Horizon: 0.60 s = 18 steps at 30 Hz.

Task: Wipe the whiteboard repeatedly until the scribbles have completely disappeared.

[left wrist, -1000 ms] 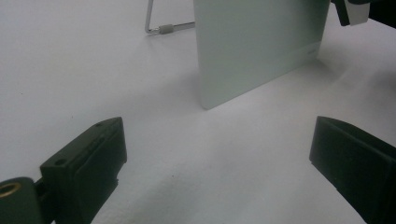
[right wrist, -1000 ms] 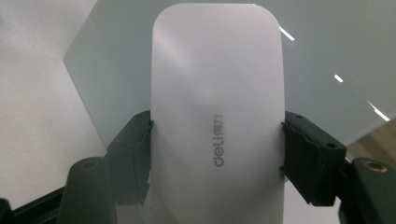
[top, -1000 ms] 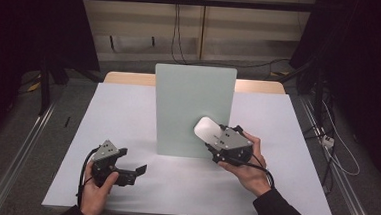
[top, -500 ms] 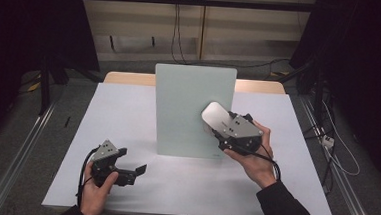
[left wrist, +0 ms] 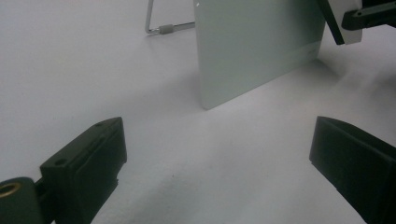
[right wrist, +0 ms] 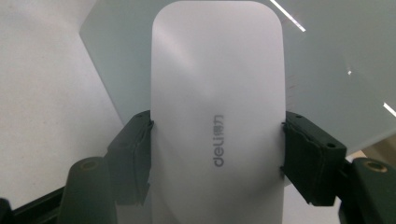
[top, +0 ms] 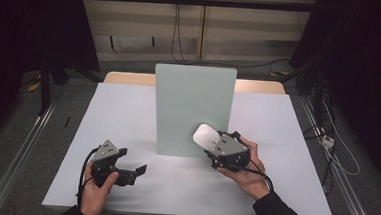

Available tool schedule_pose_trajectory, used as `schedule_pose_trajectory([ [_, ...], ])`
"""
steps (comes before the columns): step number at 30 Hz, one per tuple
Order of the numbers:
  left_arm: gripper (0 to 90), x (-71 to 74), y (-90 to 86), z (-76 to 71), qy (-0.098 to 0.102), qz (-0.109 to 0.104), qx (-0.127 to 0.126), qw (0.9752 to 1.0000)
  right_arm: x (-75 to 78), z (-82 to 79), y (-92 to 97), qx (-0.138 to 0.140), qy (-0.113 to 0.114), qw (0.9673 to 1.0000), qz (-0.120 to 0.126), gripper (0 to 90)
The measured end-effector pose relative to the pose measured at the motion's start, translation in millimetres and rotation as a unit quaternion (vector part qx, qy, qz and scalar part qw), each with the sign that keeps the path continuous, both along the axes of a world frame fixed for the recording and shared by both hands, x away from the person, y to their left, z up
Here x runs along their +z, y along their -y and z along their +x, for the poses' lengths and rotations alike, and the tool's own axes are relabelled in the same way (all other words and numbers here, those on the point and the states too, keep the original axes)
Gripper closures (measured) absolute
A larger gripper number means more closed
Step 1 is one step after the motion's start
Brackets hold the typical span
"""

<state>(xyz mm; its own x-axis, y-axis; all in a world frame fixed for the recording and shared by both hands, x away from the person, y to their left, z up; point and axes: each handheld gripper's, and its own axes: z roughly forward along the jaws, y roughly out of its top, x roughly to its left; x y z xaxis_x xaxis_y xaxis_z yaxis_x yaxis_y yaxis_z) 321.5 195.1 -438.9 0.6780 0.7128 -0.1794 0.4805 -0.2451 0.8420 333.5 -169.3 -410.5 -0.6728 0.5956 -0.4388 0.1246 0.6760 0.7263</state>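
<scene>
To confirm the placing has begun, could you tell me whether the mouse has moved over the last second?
Yes. The mouse, held in the right tongs, has sunk down the panel face toward its bottom edge.

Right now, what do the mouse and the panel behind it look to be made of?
Mouse: probably smooth white plastic with a satin finish, since it shows a soft sheen and a grey printed logo. The right gripper is shut on its sides.

Panel: pale green, flat and stiff, perhaps frosted glass or acrylic; light streaks reflect in it in the right gripper view. A metal wire stand props it.

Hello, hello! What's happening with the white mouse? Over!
Right tool shut on white mouse. Left tool open, empty. Green panel just ahead.
</scene>
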Motion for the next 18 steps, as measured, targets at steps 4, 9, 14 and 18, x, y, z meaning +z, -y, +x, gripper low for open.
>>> schedule_pose_trajectory([
  [4,4.0,-0.2,0.2,0.0,0.0,0.0,-0.001,1.0,-2.7,-0.8,-1.8,0.004,-0.006,1.0,-0.006,31.6],
  [9,4.0,0.3,-0.6,0.0,0.001,0.001,0.001,1.0,5.0,2.2,0.1,0.001,0.003,1.0,0.001,31.5],
  [14,4.0,0.2,-0.7,0.1,0.001,0.001,0.001,1.0,24.6,8.5,4.7,-0.015,0.024,0.9996,0.005,31.6],
  [18,4.0,0.2,-0.9,0.1,0.001,-0.001,0.0,1.0,38.5,13.3,9.1,-0.03,0.039,0.9986,0.017,31.5],
])
